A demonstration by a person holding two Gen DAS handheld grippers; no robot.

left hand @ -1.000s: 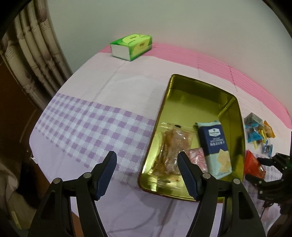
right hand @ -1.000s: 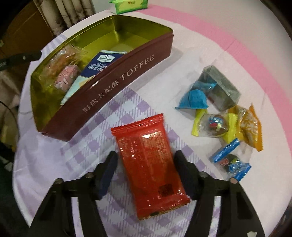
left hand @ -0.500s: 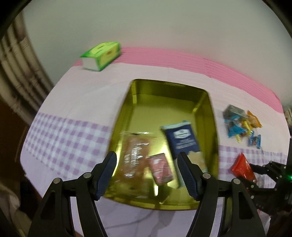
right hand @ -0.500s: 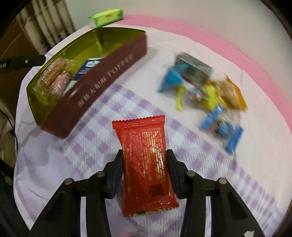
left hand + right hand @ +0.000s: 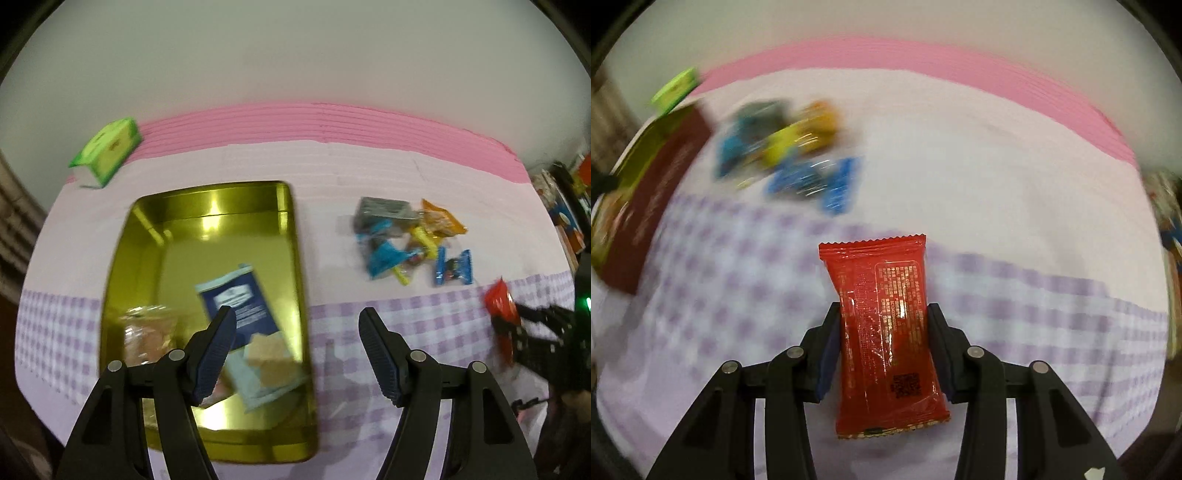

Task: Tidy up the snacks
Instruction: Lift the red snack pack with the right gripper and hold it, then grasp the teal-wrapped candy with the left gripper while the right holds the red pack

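Left wrist view: the left gripper (image 5: 295, 332) hangs with its jaws spread and nothing between them, straddling the right wall of the tin (image 5: 299, 258). The gold tin lies open-topped, so packets can drop straight in; a blue packet (image 5: 236, 299) and a clear bag (image 5: 147, 332) already lie at its near end. At two o'clock from the tin, well apart from it, the loose sweets (image 5: 410, 240) wait in a heap on the cloth (image 5: 369, 177). A green box (image 5: 107, 151) stands at eleven o'clock by the wall. At three o'clock the red pack (image 5: 498, 306) shows in the other gripper.

Right wrist view: the right gripper (image 5: 884, 347) is clenched on the red pack (image 5: 884, 325), pads pressing its long edges, likely so that it hangs flat for the carry. The pack is clear of the cloth (image 5: 960, 166). The tin (image 5: 657, 177) lies at ten o'clock, the probable destination.
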